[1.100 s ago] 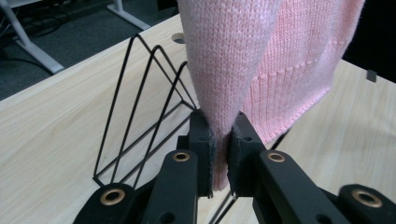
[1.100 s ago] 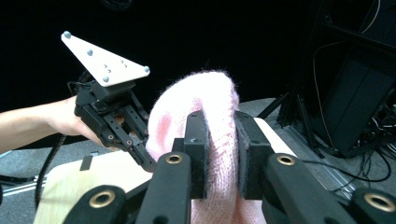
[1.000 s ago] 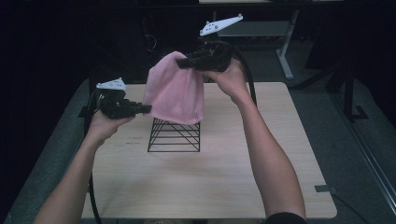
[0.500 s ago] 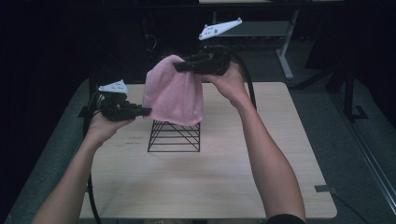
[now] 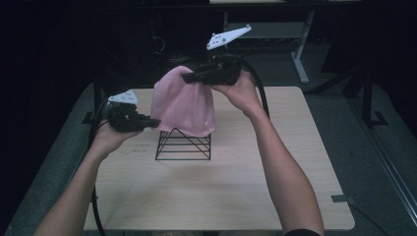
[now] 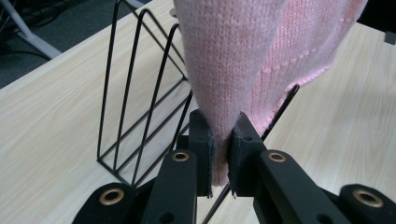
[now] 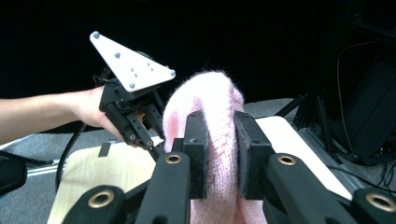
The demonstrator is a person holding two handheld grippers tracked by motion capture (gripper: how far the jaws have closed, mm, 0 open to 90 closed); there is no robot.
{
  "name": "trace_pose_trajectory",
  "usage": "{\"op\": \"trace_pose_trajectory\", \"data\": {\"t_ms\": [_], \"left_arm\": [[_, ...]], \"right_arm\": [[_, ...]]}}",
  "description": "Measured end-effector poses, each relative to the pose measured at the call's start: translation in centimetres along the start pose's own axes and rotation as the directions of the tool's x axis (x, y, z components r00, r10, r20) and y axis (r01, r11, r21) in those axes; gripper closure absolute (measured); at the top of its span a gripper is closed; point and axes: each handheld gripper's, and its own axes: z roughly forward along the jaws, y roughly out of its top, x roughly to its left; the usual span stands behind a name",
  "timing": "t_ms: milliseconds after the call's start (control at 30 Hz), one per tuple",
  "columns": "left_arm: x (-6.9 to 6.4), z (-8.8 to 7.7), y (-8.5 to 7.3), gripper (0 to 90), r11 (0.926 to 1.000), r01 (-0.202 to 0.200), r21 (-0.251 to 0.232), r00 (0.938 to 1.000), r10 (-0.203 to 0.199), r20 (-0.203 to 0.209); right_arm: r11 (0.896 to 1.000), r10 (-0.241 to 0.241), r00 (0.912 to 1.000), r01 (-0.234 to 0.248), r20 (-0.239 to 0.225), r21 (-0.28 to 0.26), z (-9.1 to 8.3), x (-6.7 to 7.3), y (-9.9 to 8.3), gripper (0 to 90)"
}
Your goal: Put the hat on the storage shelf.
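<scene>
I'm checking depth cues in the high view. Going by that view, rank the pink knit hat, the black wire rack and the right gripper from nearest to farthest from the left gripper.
1. Pink knit hat: clamped in the left gripper.
2. Black wire rack: just right, on the table.
3. Right gripper: higher, gripping the hat's top.

A light wooden surface (image 5: 147, 196) fills the middle of the high view, with dark floor around it. Near its centre stands a black wire rack (image 5: 183, 144) of triangular loops. A pink knitted cloth (image 5: 184, 103) hangs above the rack, its lower edge draped over the rack's top. The right gripper (image 5: 189, 77), held high in the person's right hand (image 5: 241, 91), clamps the top of the cloth. The left gripper (image 5: 156, 122), held lower in the left hand (image 5: 109, 139), meets the cloth's left edge; its jaws look closed on the fabric. Both forearms reach in from the bottom. Beyond the surface, grey table legs stand in the dark.
</scene>
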Motion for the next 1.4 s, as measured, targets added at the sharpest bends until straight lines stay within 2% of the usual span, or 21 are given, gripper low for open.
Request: {"op": "trace_pose_trajectory", "data": {"t_ms": [133, 333, 600, 867, 1000, 1067, 1333, 1400], "left_arm": [[0.1, -0.3, -0.4, 81.2, 0.9998, -0.002, 0.02, 1.0, 0.002, -0.01], [0.2, -0.1, -1.2, 81.2, 0.9997, 0.01, 0.022, 0.9999, -0.01, -0.01], [0.3, 0.5, -2.2, 81.2, 0.9985, 0.018, 0.052, 0.9998, -0.018, -0.013], [0.3, 0.9, -2.9, 81.2, 0.9976, 0.032, 0.061, 0.9994, -0.031, -0.015], [0.2, 1.1, -3.1, 80.4, 0.996, 0.012, 0.089, 0.9996, -0.01, -0.025], [0.2, 1.3, -3.2, 80.4, 0.9962, 0.007, 0.087, 0.9996, -0.005, -0.028], [0.1, 1.7, -4.2, 80.5, 0.9948, 0.03, 0.097, 0.9993, -0.027, -0.025], [0.2, 1.8, -4.3, 80.6, 0.9932, 0.018, 0.115, 0.9995, -0.015, -0.027]], "right_arm": [[1.0, -0.01, 0.9999, 0.01, -0.014, 0.018, 0.6, 0.5, 0.0, 76.2], [0.999, -0.005, 0.9998, 0.006, -0.02, 0.042, 1.0, 0.9, -0.3, 76.1], [0.997, 0.007, 0.9995, -0.005, -0.031, 0.073, 1.6, 0.9, -1.2, 76.0], [0.995, 0.013, 0.999, -0.009, -0.043, 0.096, 2.2, 0.9, -1.8, 75.8], [0.994, 0.017, 0.9988, -0.012, -0.046, 0.105, 2.4, 1.0, -2.0, 75.8], [0.994, 0.019, 0.9986, -0.013, -0.05, 0.109, 2.5, 1.0, -2.1, 75.8], [0.991, 0.025, 0.9979, -0.017, -0.06, 0.129, 3.1, 1.4, -2.6, 75.7], [0.991, 0.025, 0.9977, -0.016, -0.062, 0.131, 3.3, 1.5, -2.8, 75.6]]}}
